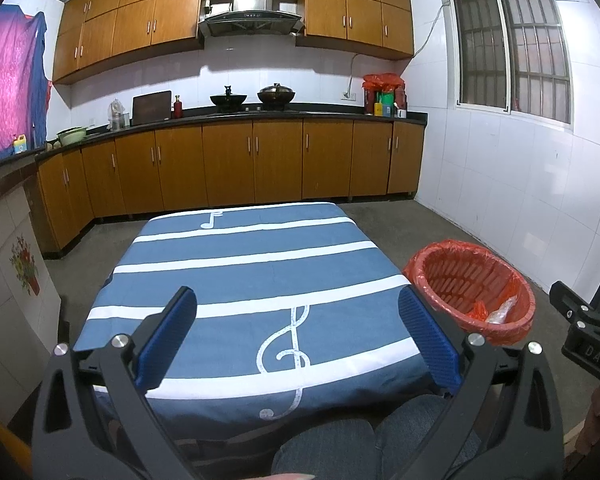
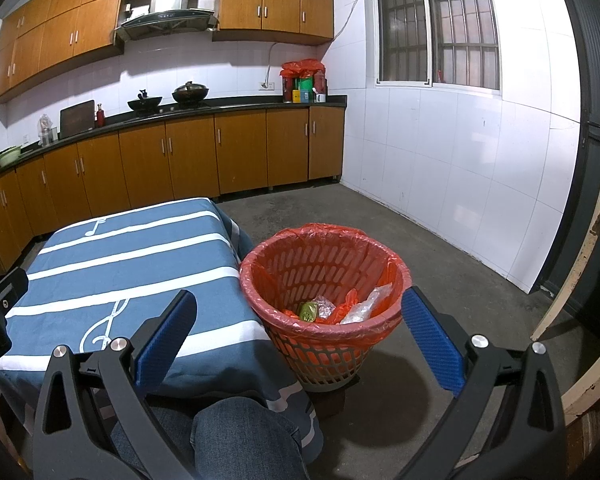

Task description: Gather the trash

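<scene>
Both claws, left [image 1: 296, 336] and right [image 2: 300, 336], gape wide and empty; the right claw's body reads "DAS".

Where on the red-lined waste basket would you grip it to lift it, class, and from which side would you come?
Grip the rim of the waste basket, one finger inside and one outside. Come from above on its near right side, where the open right gripper already hangs. The mouth is open and upright, and the table stands close against its left side, so that side looks blocked.
</scene>
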Demonstrator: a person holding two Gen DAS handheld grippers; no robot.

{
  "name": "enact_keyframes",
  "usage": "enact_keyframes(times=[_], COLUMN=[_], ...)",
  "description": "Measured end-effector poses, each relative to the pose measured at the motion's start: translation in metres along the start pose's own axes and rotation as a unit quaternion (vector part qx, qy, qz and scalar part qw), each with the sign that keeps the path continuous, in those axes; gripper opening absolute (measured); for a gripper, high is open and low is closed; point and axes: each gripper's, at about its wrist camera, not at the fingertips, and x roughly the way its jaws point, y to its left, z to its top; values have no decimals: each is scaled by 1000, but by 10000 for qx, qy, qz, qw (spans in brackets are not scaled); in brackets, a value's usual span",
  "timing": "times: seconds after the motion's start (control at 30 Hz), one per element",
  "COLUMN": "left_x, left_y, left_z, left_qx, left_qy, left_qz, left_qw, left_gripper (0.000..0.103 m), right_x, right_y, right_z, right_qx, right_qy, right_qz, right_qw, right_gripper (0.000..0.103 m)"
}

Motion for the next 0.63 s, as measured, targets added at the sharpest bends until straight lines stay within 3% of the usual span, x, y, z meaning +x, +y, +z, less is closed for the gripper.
enact_keyframes(times=[0.63], left_x=[1], left_y=[-1], left_z=[-1], left_qx=[-24], left_qy=[32], left_qz=[2], left_qw=[10000], left_gripper=[99], right_x=[0], right_y=[-1], right_z=[1], right_qx=[-1], right_qy=[3], right_qz=[2], right_qw=[10000], right_gripper=[101])
